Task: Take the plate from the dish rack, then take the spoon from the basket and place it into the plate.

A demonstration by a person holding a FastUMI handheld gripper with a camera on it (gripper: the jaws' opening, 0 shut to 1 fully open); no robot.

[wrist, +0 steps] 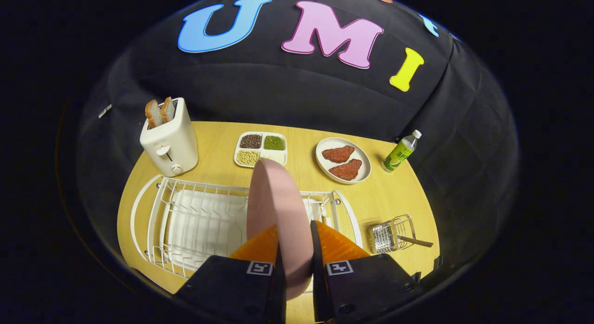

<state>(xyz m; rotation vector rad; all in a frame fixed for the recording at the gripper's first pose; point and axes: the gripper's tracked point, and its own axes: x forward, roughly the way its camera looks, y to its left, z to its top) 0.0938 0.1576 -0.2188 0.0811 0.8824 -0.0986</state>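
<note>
Nearest to the camera, the hand-held gripper (295,249) is seen with its two fingers closed tightly on a pink plate (276,208). The plate is held on edge, upright between the fingers, with one finger pressed against each face. Its lower rim sits down between the fingers, and its upper part rises well beyond them.

Just past the fingers, a white wire dish rack (195,219) is laid out on a wooden surface (394,198). The held plate is seen above the right part of the rack, and whether it touches the wires cannot be told. The slots of the rack to the left of the plate are shown bare.

To the right of the rack, and close beside it, a small wire basket (392,233) is placed on the surface. A spoon (415,241) is rested in it, with its dark handle stuck out to the right over the basket's edge.

Farther back, a white toaster (171,140) is set at the left, with two slices of bread (160,111) raised out of its slots. Beside it, toward the middle, a divided tray (261,149) with beans and grains in separate compartments is seen. To the right of that, a white dish (343,160) bearing two reddish pieces of meat is placed. At the far right, a bottle (402,151) with a green label and white cap is stood near the surface's edge.
</note>
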